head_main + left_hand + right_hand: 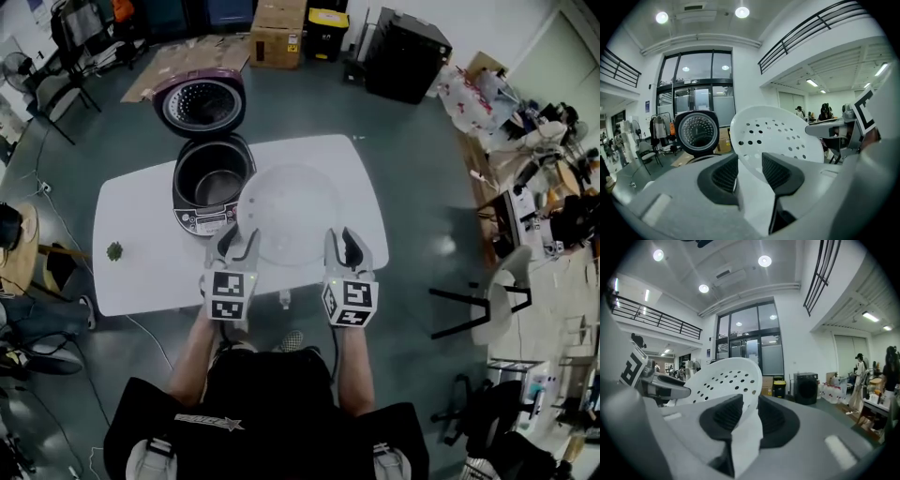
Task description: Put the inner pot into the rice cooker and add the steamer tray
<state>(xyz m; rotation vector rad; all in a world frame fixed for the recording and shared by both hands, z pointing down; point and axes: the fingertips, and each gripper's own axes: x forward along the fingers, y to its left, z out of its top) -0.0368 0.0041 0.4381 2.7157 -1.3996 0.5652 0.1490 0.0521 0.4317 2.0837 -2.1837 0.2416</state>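
Pinching the white steamer tray's near edge with the left gripper and the right gripper, one at each side. Held up over the table, just beside the open rice cooker, inner pot inside. Open table space to the right.

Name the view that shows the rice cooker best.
Head view: the whole rice cooker stands open on the table. The left gripper view catches only its raised lid; the right gripper view misses it.

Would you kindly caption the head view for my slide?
The left gripper and right gripper hold the steamer tray over the table, beside the open rice cooker.
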